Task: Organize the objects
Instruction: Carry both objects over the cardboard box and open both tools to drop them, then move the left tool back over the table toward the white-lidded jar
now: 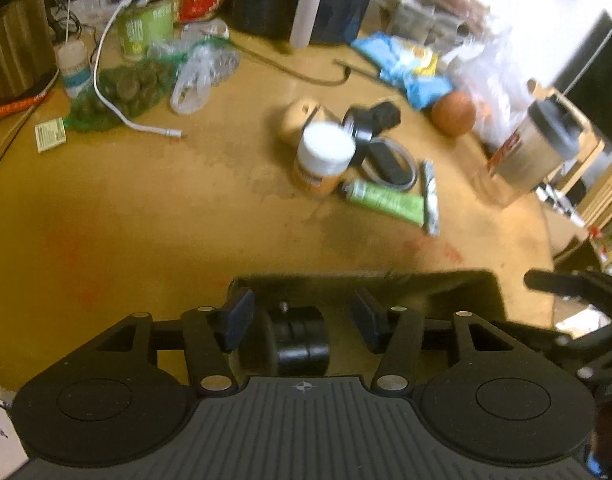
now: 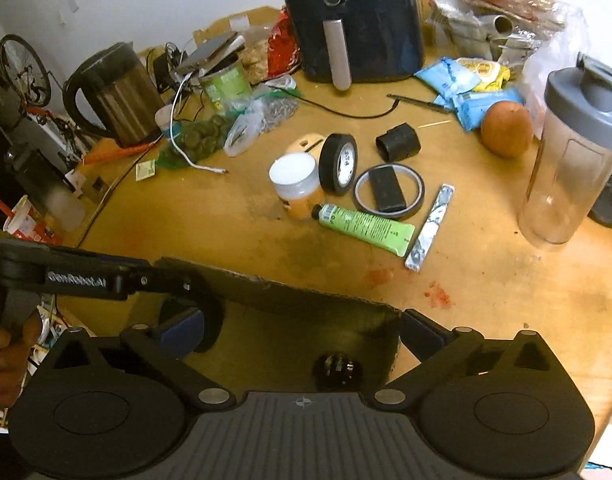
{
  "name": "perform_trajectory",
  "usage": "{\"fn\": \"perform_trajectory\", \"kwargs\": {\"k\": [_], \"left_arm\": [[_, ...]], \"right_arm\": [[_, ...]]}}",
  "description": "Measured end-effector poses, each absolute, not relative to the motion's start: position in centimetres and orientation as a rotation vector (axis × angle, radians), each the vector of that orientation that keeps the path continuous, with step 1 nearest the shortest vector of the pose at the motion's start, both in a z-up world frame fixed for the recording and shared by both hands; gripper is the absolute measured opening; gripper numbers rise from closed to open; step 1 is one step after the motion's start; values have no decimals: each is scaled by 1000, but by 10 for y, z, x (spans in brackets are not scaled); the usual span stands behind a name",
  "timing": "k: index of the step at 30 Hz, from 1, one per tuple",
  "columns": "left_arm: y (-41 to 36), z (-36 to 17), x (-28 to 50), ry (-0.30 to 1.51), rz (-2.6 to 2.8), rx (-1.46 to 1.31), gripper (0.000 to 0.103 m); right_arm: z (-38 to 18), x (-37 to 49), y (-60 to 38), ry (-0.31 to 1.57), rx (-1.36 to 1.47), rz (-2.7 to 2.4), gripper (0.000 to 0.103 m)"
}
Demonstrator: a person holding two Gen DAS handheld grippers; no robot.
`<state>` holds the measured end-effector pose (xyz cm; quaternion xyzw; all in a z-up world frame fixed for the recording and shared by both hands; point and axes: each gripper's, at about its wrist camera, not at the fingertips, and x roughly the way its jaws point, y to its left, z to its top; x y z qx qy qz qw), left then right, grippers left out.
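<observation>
Right wrist view shows my right hand-held gripper [image 2: 301,336] spread wide and empty over a cardboard tray [image 2: 306,292] on the counter [image 2: 185,220], while the light, stiff, slippery black tape roll [image 2: 338,163], standing on edge beyond it, wants pinching across its flat faces.

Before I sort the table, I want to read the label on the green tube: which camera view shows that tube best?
The right wrist view: the green tube lies sharp and fully visible, with print lines showing along its side. The left wrist view also shows the whole tube, but blurred by motion, so its label is a smear.
</observation>
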<state>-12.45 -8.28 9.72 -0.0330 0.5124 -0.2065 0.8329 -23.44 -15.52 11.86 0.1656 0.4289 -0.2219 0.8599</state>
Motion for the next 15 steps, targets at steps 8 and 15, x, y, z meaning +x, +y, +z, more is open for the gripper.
{"fn": "perform_trajectory", "kwargs": {"k": [8,15], "left_arm": [[-90,124,-119,1011,-481,-37,54],[-94,143,-102,964,-551,-20,54]], "right_arm": [[125,-230,-164,858,365,-552,103],[138,-229,-174,786,386,-640,103]]}}
